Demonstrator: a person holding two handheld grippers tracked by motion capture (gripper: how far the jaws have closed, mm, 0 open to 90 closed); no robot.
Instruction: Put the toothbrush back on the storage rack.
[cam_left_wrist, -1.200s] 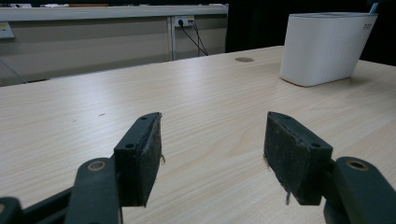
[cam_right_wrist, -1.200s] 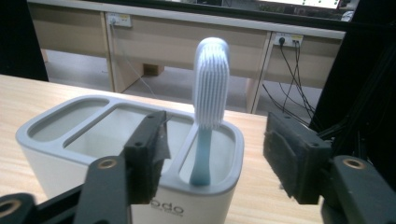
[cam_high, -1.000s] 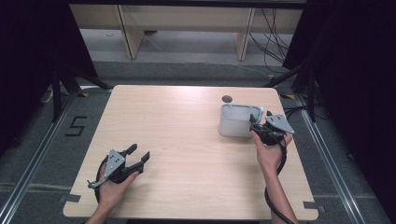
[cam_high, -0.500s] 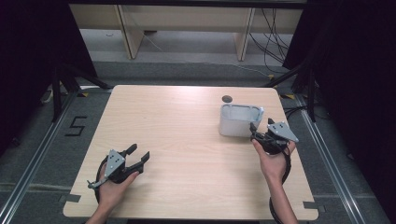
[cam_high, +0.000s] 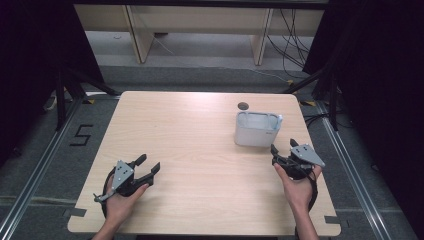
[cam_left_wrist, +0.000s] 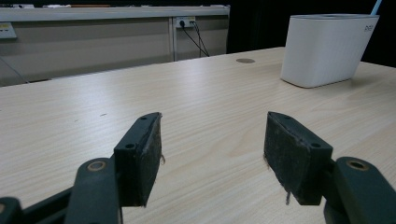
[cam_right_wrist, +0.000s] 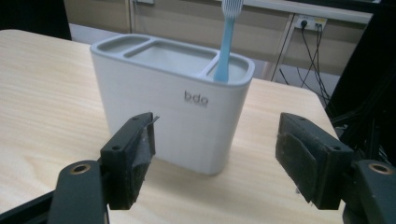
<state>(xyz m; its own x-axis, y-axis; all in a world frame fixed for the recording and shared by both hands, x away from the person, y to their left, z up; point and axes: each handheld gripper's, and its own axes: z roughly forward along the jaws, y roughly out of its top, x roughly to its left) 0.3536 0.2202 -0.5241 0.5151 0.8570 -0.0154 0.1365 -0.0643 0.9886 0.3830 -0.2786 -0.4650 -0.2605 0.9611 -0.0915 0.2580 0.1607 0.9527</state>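
Matte white rounded holder (cam_right_wrist: 173, 116), blue toothbrush (cam_right_wrist: 226, 42) upright.

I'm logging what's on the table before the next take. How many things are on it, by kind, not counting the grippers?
White holder with three compartments: 1
Blue toothbrush, upright in the holder's right-end compartment in the right gripper view: 1
Total: 2

The white holder (cam_right_wrist: 173, 116) is showing the grey lettering "bdo" on its front wall, and the floor (cam_high: 45, 150) is bearing a black "5" left of the tabletop (cam_high: 190, 130).
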